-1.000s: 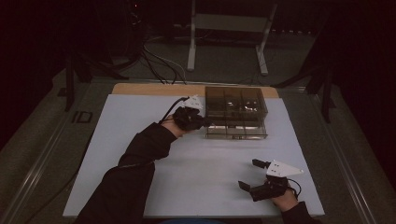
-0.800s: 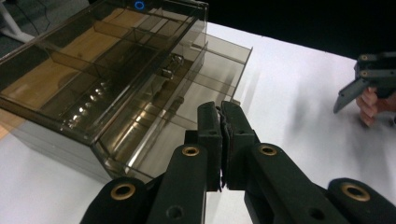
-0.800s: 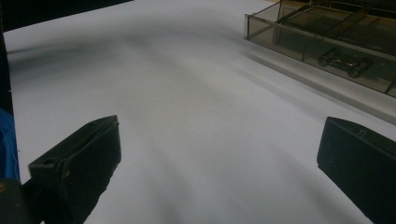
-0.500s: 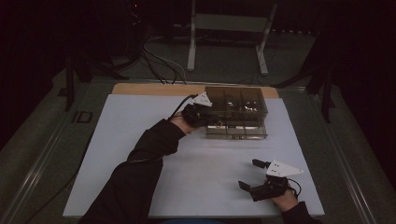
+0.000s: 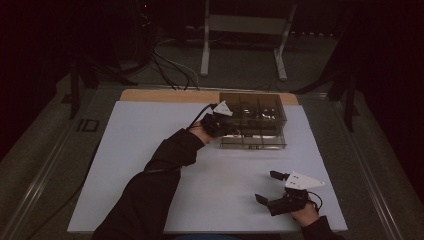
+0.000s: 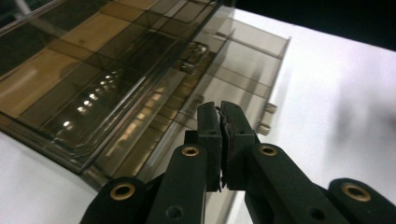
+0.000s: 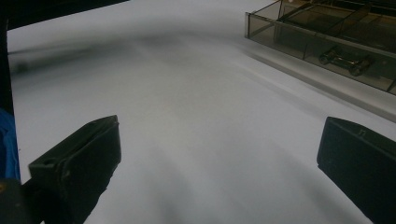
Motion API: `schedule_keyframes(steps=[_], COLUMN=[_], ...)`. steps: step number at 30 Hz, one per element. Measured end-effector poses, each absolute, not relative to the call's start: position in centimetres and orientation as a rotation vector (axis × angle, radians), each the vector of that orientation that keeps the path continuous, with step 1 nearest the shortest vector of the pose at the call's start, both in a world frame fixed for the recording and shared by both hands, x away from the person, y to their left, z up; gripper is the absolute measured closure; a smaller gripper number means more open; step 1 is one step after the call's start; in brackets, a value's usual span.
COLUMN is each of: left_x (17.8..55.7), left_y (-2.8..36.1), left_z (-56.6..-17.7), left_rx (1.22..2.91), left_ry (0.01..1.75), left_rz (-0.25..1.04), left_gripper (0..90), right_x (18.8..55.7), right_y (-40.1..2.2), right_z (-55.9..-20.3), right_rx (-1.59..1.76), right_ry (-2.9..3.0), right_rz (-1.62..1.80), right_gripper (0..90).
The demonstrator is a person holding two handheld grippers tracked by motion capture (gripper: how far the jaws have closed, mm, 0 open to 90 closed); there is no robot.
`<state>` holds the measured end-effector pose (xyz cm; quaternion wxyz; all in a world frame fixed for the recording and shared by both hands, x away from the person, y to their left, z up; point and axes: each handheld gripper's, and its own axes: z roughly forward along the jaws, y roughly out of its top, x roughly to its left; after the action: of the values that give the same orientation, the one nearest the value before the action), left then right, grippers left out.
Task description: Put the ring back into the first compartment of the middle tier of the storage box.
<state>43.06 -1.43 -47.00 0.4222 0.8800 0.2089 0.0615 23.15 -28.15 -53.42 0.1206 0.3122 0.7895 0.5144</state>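
The smoky clear compartment box (image 5: 254, 120) sits at the far middle of the white table (image 5: 125, 165), we have the left gripper (image 5: 231, 131) pinched fully together and empty at its near-left side, right gripper (image 5: 267, 186) gaping wide, empty, well apart near us.

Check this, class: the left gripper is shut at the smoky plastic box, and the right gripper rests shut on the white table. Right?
Not quite. The right gripper is open: the right gripper view shows its jaws far apart. The left gripper is indeed shut at the box.
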Motion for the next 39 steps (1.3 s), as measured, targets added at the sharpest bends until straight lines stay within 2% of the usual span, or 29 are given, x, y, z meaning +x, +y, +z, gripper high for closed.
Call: schedule_keyframes(steps=[14,15,17,20,24,31,36,39], left_x=[43.5,43.4,43.4,43.2,42.9,42.3,41.9,41.8], left_y=[-2.0,-2.0,-2.0,-1.9,-1.8,-1.5,-1.2,-0.8], left_z=[-47.9,-47.9,-47.7,-47.4,-46.8,-45.9,-45.4,-45.0], left_rx=[2.213,2.208,2.205,2.202,2.188,2.174,2.183,2.178], left_ry=[0.568,0.57,0.578,0.571,0.563,0.538,0.529,0.546], left_rz=[0.115,0.113,0.101,0.089,0.075,0.077,0.073,0.093], left_gripper=[89.1,81.0,71.2,60.8,53.6,46.3,36.1,26.4], right_x=[23.2,23.2,23.2,23.2,23.2,23.2,23.1,23.1], right_y=[-28.1,-28.1,-28.1,-28.1,-28.1,-28.1,-28.1,-28.2], right_z=[-53.4,-53.4,-53.5,-53.4,-53.5,-53.4,-53.4,-53.4], right_rx=[0.91,0.911,0.913,0.912,0.911,0.911,0.911,0.914], right_ry=[2.313,2.312,2.312,2.312,2.314,2.314,2.313,2.312], right_rz=[1.5,1.501,1.501,1.502,1.5,1.501,1.499,1.498], right_gripper=[0.0,0.0,0.0,0.0,0.0,0.0,0.0,0.0])
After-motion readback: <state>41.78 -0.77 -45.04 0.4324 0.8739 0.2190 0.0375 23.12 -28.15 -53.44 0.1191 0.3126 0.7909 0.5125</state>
